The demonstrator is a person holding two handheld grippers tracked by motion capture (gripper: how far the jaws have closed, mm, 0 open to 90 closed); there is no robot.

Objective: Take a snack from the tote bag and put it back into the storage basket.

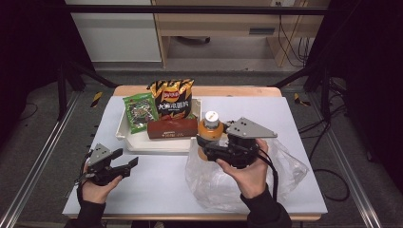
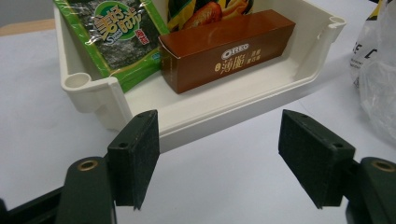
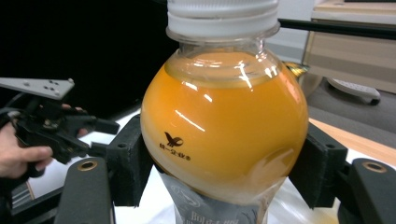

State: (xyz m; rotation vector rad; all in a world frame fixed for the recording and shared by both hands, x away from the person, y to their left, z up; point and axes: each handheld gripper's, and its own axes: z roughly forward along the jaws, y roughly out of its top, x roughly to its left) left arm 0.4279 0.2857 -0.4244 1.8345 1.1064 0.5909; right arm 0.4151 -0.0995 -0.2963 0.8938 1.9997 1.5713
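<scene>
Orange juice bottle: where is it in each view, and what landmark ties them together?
High view: orange juice bottle right of centre, in the right gripper, above the plastic bag.
Left gripper view: not in it.
Right gripper view: bottle at centre, between the jaws.
Shared landmark: the left gripper, on the left.

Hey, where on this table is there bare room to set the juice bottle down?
Bare tabletop lies between the left gripper and the plastic bag, in front of the tray. The tray's right end by the brown box looks tight; the right gripper holds the bottle.

Left tongs (image 1: 133,163) gaping empty, right tongs (image 1: 204,142) clamped, lifted
</scene>
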